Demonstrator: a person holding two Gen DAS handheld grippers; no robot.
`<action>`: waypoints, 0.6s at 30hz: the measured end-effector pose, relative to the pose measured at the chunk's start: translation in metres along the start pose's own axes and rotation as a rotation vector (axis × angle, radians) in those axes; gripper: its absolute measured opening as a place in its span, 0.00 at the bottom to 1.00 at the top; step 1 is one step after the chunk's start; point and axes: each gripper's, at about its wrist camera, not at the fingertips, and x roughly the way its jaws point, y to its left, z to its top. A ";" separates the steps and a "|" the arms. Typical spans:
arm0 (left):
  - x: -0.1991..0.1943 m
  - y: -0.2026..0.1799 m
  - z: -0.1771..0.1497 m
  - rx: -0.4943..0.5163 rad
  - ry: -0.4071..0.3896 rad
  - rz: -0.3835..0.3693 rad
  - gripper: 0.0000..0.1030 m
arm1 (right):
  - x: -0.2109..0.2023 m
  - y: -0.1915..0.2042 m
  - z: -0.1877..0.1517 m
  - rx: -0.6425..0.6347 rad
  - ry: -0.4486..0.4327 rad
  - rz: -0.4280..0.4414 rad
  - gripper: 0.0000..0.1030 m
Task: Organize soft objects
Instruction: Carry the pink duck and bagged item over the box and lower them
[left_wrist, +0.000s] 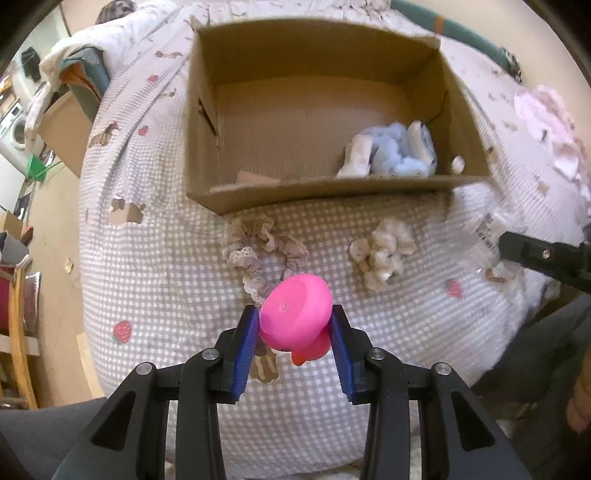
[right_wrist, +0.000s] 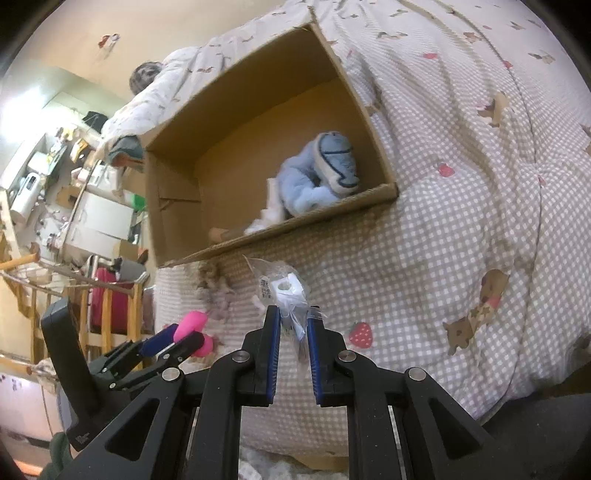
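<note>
My left gripper is shut on a pink rubber toy and holds it above the checked quilt. It also shows in the right wrist view. My right gripper is shut on a clear plastic packet with a white item inside. An open cardboard box lies ahead on the quilt. A blue and white plush lies in its near right corner, also in the right wrist view. A beige scrunchie and a cream fluffy scrunchie lie before the box.
Pink cloth lies on the quilt at the far right. A wooden chair and floor clutter stand left of the bed. Another cardboard box sits at the bed's left edge.
</note>
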 end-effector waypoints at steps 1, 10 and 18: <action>-0.010 0.001 0.002 0.007 -0.019 0.002 0.34 | -0.004 0.004 0.000 -0.016 -0.004 0.008 0.16; -0.077 0.015 0.038 0.019 -0.207 0.093 0.34 | -0.038 0.037 0.020 -0.119 -0.052 0.076 0.16; -0.097 0.030 0.077 -0.039 -0.295 0.105 0.34 | -0.057 0.058 0.052 -0.182 -0.119 0.098 0.16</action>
